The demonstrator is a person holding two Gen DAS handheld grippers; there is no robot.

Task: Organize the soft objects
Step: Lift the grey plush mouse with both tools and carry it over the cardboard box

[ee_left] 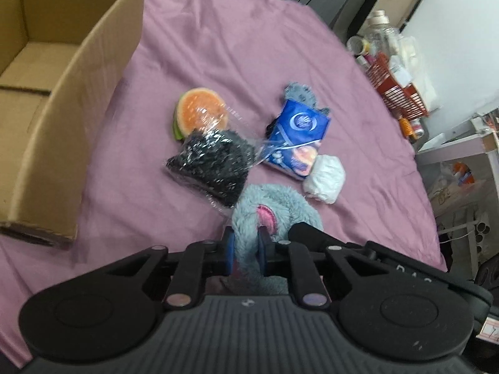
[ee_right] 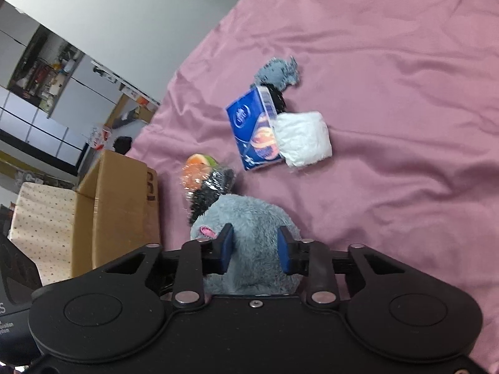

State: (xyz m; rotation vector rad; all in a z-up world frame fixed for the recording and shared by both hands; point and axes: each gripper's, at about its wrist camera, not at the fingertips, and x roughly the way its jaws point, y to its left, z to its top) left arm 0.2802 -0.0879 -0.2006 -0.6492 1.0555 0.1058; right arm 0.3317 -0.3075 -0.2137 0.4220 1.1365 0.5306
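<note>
Pink sheet (ee_left: 218, 46): spread under everything.
Cardboard box (ee_left: 62, 93): open, at sheet's left; side print unreadable.
Grey plush (ee_left: 274, 208): pinched by both tongs.
Left gripper (ee_left: 246, 249): narrowly closed on plush.
Right gripper (ee_right: 255, 249): wider, clamping plush body.
Blue tissue pack (ee_right: 254, 131): mid-sheet, logo illegible.

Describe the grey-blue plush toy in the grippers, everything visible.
The plush toy is shaggy grey-blue fur with a pink embroidered patch. It sits at the near edge of the pink sheet, beside the bagged black item. The left gripper is pinched tight on a narrow fold; the right gripper spans its wider body, pads against the fur. Its face is hidden.
</note>
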